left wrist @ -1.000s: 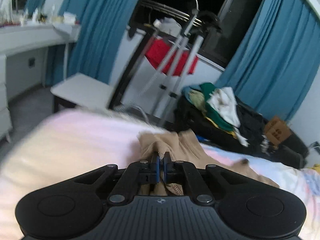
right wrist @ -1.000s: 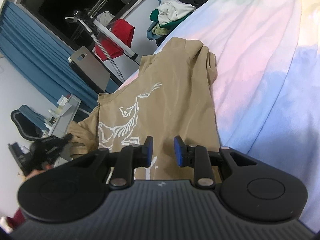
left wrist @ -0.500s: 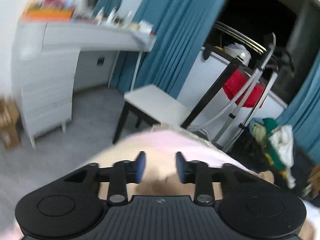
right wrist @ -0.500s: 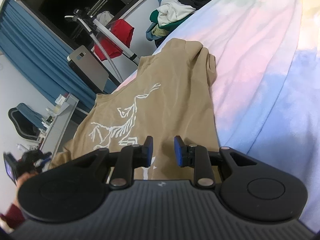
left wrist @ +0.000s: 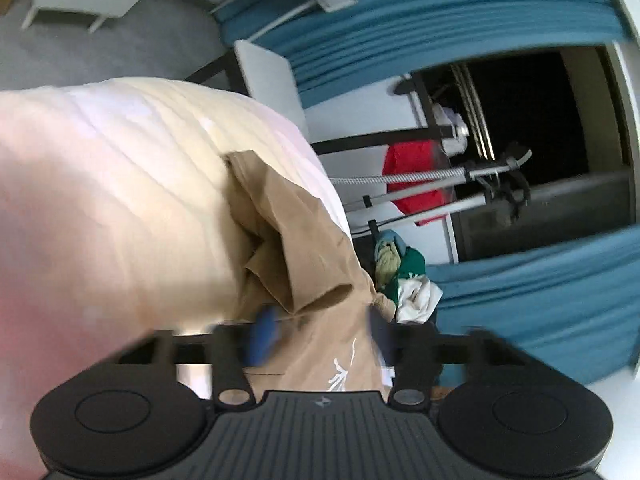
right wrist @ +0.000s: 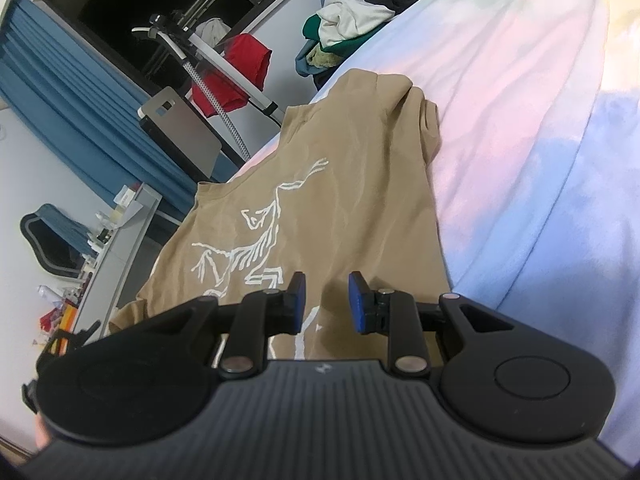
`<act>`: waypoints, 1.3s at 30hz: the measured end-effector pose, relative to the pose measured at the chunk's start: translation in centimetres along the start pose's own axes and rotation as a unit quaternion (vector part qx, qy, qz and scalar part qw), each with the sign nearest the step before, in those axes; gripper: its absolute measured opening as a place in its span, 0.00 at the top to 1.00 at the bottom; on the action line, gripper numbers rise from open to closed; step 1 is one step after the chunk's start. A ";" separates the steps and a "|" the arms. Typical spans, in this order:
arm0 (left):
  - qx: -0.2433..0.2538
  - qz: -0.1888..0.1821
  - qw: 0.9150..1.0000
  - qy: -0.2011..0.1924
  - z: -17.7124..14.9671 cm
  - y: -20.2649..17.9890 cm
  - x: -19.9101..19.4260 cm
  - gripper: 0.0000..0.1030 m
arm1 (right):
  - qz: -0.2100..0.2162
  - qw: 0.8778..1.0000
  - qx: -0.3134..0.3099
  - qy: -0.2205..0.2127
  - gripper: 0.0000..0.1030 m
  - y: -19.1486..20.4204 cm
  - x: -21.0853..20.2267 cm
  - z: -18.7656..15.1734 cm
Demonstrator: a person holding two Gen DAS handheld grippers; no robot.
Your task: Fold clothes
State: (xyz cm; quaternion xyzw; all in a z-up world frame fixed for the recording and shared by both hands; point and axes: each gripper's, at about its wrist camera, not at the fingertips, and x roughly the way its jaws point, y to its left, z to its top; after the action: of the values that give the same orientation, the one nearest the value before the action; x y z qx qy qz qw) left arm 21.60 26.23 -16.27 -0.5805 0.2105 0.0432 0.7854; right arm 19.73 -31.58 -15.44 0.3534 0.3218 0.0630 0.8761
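Note:
A tan t-shirt point(right wrist: 320, 184) with a white line print lies spread on the pastel bed sheet point(right wrist: 520, 128), its far sleeve bunched up. My right gripper point(right wrist: 326, 300) hovers open over the shirt's lower part, nothing between its blue pads. In the left wrist view the same tan t-shirt point(left wrist: 304, 240) shows its crumpled sleeve lying on the sheet point(left wrist: 120, 184). My left gripper point(left wrist: 316, 334) is open, blurred by motion, just above the sleeve's edge and holding nothing.
A pile of clothes point(right wrist: 352, 20) sits past the bed's far edge. A garment steamer stand point(right wrist: 208, 52) with a red garment point(right wrist: 236, 68) stands by the blue curtains point(right wrist: 80, 120). A white desk point(right wrist: 116, 248) with clutter lies to the left.
My left gripper let go of the shirt sleeve, opened, swung out over the bed's edge and rolled back toward the sleeve. The shirt now lies flatter. The right gripper stayed put.

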 end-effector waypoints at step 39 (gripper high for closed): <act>0.046 0.038 0.998 -0.026 2.5 2.0 0.6 0.67 | -0.047 0.991 -0.121 0.033 0.74 3.6 2.4 -4.2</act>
State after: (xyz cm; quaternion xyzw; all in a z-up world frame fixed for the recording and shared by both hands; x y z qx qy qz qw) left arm 22.25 29.08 -17.69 -0.5337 0.2137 0.0783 0.8145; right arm 19.52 -25.69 -16.61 0.2267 0.3565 0.0720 0.9035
